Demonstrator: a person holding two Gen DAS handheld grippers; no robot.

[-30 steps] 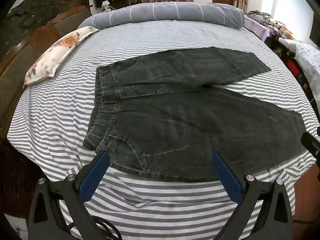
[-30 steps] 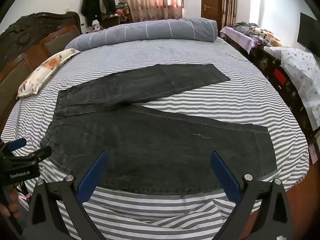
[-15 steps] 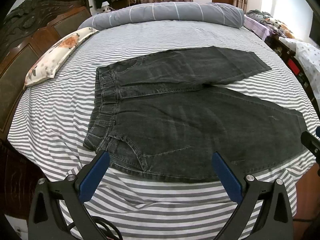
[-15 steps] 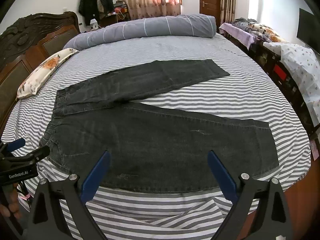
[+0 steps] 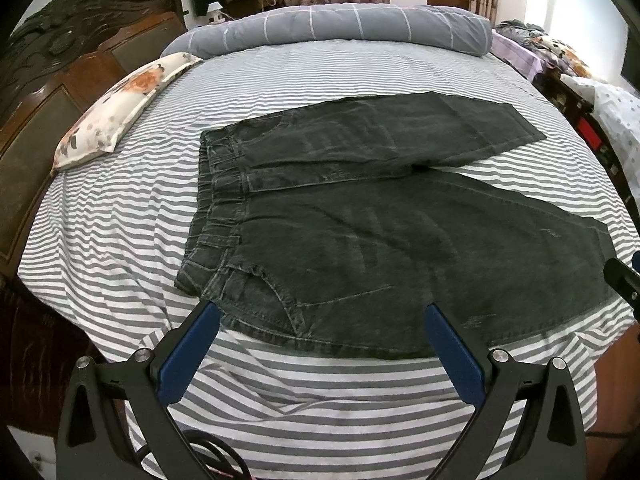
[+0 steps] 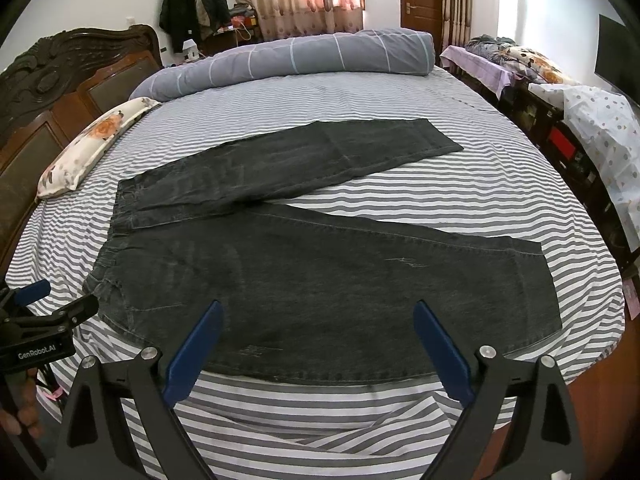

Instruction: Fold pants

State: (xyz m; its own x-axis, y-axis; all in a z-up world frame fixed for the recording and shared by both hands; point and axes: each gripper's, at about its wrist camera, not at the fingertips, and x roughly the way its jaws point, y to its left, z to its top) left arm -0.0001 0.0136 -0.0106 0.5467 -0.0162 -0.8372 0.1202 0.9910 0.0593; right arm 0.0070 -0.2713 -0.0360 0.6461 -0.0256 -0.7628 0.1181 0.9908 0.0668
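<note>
Left wrist view showed my left gripper (image 5: 320, 312) with its blue fingers (image 5: 188, 352) spread wide, holding nothing, poised over the near edge of the pants (image 5: 360, 220). The pants lay flat on the striped bed (image 5: 120, 220), waistband to the left, legs splayed to the right. My right gripper (image 6: 316, 308) was likewise spread and empty, over the near leg. A pillow (image 5: 116, 116) lay far left, a rolled duvet (image 5: 340, 28) at the far edge.

A grey-and-white striped sheet (image 5: 120, 216) covers the bed. A floral pillow (image 5: 120, 114) lies along its left edge against the carved wooden headboard (image 5: 60, 64); a rolled grey checked duvet (image 6: 288, 60) spans the far edge.
</note>
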